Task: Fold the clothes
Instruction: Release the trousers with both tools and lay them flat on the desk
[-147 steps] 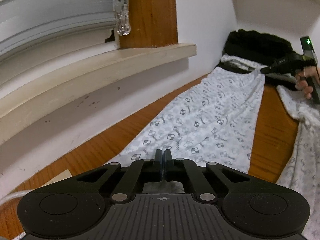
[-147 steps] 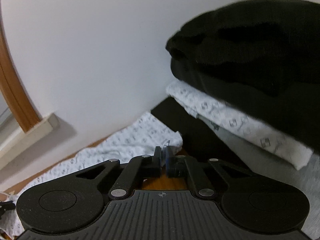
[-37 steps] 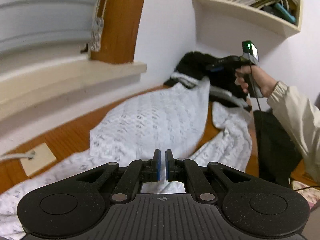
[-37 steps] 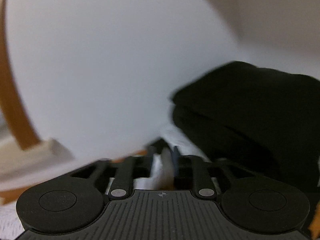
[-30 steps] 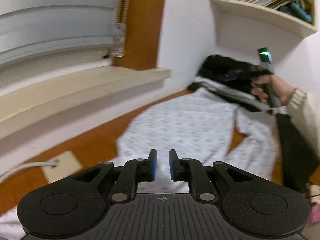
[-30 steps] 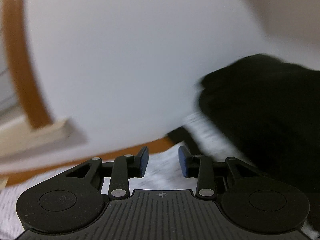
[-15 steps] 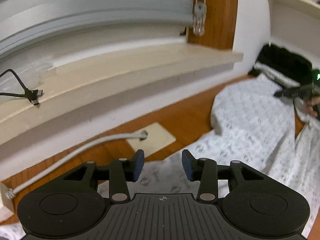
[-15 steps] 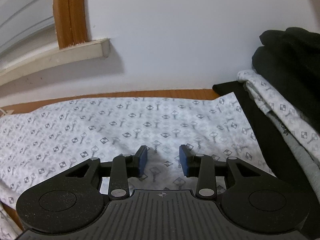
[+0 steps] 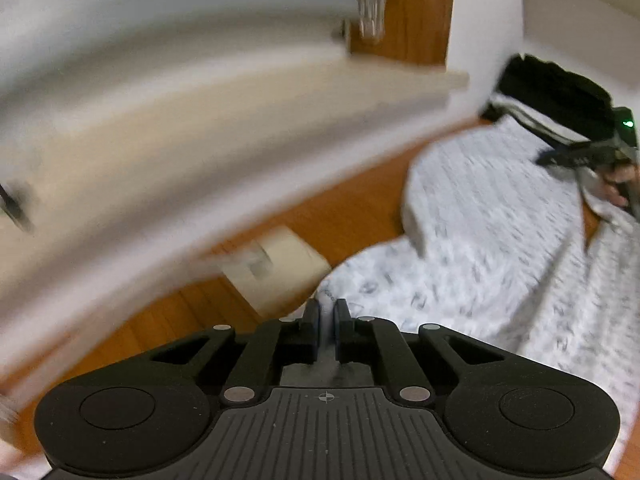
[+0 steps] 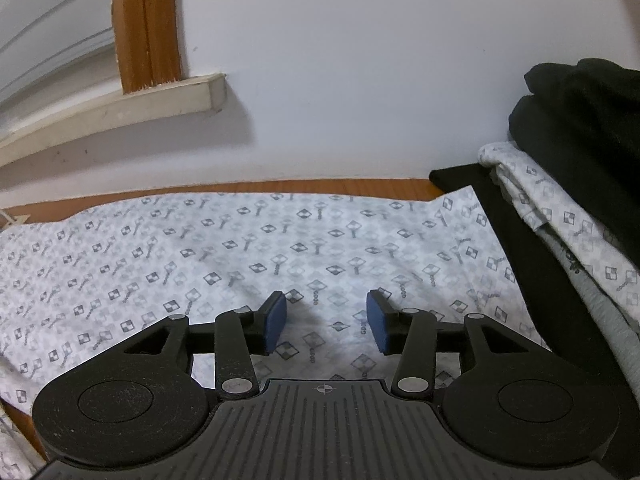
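White patterned cloth (image 10: 280,240) is spread flat over the wooden tabletop (image 9: 352,208), its far end lying against a pile of folded clothes (image 10: 580,152) by the wall. One edge is pinched in the left gripper (image 9: 327,316), whose jaws are closing with fabric between them; the view is blurred, but a firm hold seems to be had. The right gripper (image 10: 327,322) is poised low over the cloth, its jaws opening and nothing caught between them. A fold is judged to be under way: next, a matching edge should be taken at the right and both carried across together. One spread garment and two grippers can be counted.
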`<state>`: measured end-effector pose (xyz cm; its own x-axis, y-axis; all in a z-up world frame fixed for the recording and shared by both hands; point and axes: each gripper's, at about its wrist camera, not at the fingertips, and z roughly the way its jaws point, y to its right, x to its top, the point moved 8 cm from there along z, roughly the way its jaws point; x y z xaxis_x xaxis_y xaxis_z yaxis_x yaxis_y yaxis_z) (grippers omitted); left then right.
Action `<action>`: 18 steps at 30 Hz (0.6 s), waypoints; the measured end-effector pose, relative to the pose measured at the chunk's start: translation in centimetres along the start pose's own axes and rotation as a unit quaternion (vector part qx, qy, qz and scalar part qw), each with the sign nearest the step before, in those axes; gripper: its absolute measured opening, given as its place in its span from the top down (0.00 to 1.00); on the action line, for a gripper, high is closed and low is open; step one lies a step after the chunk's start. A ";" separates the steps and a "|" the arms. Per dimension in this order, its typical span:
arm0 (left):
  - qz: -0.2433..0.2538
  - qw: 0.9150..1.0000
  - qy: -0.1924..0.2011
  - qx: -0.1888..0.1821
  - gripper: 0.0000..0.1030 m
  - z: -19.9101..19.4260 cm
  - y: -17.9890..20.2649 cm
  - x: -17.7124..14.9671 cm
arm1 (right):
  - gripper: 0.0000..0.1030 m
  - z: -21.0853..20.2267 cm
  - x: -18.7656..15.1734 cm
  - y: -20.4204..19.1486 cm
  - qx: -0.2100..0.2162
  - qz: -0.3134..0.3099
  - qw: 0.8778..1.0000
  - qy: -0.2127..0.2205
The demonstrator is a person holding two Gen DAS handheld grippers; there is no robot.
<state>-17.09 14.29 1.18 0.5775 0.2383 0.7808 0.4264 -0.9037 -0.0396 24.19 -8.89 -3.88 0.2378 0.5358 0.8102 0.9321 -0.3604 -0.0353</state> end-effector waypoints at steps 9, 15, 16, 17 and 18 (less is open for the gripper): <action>0.015 0.984 0.091 0.152 0.71 -4.3 -1.8 2.6 | 0.56 0.0 0.0 -0.1 -0.004 -0.007 1.000 -0.001; -0.034 0.986 0.068 0.148 0.47 -5.8 -4.2 -3.0 | 0.55 0.0 0.0 -0.1 -0.004 -0.007 1.000 -0.001; -0.037 0.985 0.065 0.153 0.45 -6.5 -4.5 -3.9 | 0.55 0.0 0.0 0.0 -0.003 -0.006 1.000 -0.001; -0.039 0.985 0.061 0.158 0.43 -7.2 -4.7 -4.8 | 0.55 -0.1 0.0 0.0 -0.003 -0.006 1.000 -0.001; -0.040 0.984 0.056 0.163 0.41 -8.0 -4.9 -5.8 | 0.55 -0.1 0.0 0.0 -0.003 -0.006 1.000 -0.001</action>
<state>-28.09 14.52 1.82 0.4611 0.2472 0.8522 0.6787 -0.7170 -0.1593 24.17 -8.91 -3.83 0.2275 0.5419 0.8091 0.9335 -0.3578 -0.0228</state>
